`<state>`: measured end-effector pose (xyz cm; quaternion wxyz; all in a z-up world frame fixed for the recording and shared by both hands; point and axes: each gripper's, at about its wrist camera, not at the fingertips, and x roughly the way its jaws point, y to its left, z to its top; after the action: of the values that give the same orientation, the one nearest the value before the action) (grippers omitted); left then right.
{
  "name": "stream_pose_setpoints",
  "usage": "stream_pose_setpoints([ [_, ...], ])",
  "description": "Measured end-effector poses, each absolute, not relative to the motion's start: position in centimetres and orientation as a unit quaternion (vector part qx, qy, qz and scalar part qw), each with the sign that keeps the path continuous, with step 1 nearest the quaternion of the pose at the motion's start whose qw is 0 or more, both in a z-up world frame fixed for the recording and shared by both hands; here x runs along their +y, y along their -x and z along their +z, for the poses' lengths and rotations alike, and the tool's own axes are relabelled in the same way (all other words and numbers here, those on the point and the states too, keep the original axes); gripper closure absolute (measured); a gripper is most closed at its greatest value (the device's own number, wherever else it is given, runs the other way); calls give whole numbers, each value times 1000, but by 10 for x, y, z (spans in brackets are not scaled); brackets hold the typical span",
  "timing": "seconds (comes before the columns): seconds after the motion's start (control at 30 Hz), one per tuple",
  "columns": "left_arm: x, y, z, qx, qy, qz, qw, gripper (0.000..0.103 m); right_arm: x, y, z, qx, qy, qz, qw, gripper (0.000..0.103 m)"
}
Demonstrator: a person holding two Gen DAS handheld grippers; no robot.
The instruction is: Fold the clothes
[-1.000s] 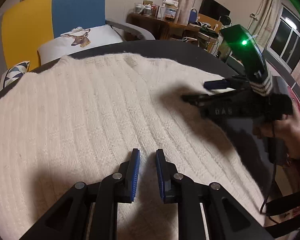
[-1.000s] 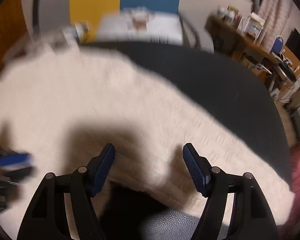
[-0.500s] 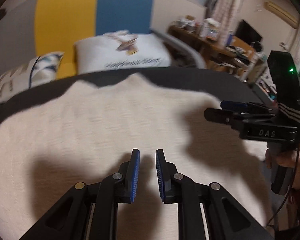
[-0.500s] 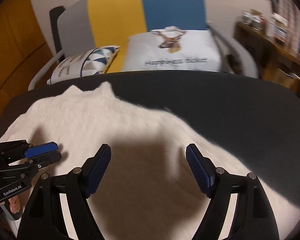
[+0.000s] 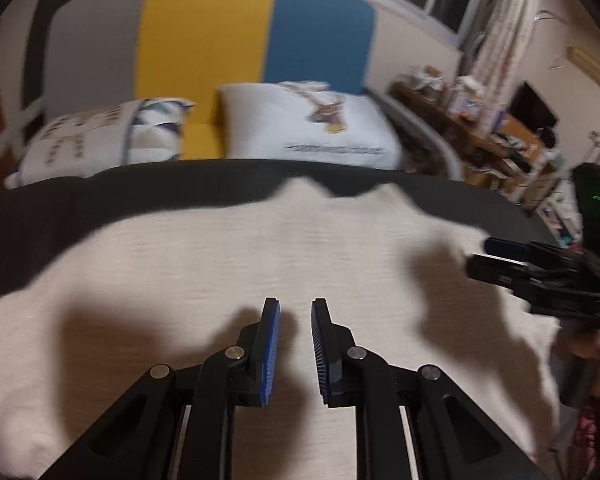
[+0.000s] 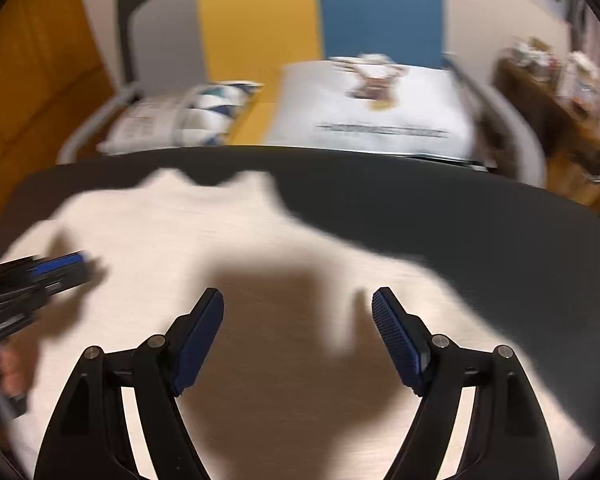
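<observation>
L hand-held gripper (image 5: 295, 312) nearly closed, R hand-held gripper (image 6: 298, 300) spread wide.

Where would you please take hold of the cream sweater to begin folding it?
Probably at the cream sweater's right edge, coming from the dark table side. It lies flat, so only the border offers the open right tongs a pinchable lip.

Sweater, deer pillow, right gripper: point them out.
sweater (image 5: 260, 248), left wrist view, knit body below the collar
deer pillow (image 6: 380, 104), right wrist view, white front near the print
right gripper (image 6: 298, 300), right wrist view, between its spread fingertips
</observation>
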<state>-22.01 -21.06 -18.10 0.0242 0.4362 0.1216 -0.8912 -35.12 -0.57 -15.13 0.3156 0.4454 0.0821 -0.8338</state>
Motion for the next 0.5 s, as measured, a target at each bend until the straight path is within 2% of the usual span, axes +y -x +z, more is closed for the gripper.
stream_pose_setpoints([
  [0.17,-229,210,-180,142,-438,-887,16,88,-40,345,-183,112,-474,-824,291,20],
  [0.27,-233,179,-157,166,-410,-897,-7,88,-41,332,-173,117,-474,-825,283,20],
  [0.4,-235,132,-147,175,-403,-898,-4,88,-31,281,-145,81,-469,-811,339,20],
  [0.5,-238,110,-151,182,-408,-895,11,88,-21,238,-148,58,-493,-792,357,20],
])
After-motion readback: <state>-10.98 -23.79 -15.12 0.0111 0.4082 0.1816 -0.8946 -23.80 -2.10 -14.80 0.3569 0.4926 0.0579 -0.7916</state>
